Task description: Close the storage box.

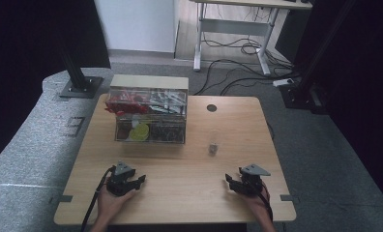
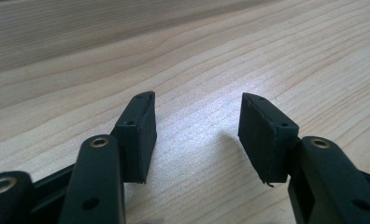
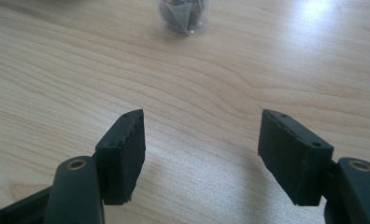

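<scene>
A clear plastic box (image 1: 149, 115) with red, yellow and dark items inside stands at the back left of the wooden table (image 1: 180, 164). A small clear jar (image 1: 213, 147) holding dark contents stands right of centre; its base shows as the jar (image 3: 183, 18) ahead of my right gripper. My left gripper (image 1: 137, 181) rests low over the front left of the table, open, nothing between its pads (image 2: 136, 135). My right gripper (image 1: 230, 183) sits at the front right, open and empty, its pads (image 3: 122, 154) well apart. In the gripper views the left gripper (image 2: 197, 130) and right gripper (image 3: 202, 149) hover just over bare wood.
A round cable hole (image 1: 211, 108) lies near the table's back edge. Black frame posts (image 1: 76, 72) stand on the grey floor behind the table, with a white desk (image 1: 238, 34) and loose cables beyond. Bare wood stretches between the two grippers.
</scene>
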`<state>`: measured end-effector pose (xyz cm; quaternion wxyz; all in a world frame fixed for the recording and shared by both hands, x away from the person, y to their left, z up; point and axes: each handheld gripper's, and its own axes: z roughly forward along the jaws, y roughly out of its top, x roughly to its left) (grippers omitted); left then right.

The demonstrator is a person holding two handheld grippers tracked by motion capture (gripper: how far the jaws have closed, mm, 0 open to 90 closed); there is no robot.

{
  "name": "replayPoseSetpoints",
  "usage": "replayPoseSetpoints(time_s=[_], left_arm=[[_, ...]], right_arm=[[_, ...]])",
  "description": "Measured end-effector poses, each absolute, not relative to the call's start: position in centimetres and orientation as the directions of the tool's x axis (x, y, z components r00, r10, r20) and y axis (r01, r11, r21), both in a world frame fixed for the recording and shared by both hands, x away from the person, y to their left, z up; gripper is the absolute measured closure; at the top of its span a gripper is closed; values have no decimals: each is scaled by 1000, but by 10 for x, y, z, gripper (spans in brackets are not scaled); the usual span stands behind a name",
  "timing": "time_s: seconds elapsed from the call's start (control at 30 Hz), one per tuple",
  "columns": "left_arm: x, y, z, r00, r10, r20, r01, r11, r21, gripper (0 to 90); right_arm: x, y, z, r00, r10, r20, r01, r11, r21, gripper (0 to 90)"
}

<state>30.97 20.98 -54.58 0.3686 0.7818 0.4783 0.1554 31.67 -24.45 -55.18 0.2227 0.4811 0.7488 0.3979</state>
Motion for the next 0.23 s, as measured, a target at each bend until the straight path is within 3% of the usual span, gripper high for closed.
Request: replayPoseSetpoints(time_s=[0.23], left_arm=[[309,207,-546,491,868,-77,630,-292,720,404]], right_arm=[[318,-245,-552,-434,899,57,555,217,803,318]])
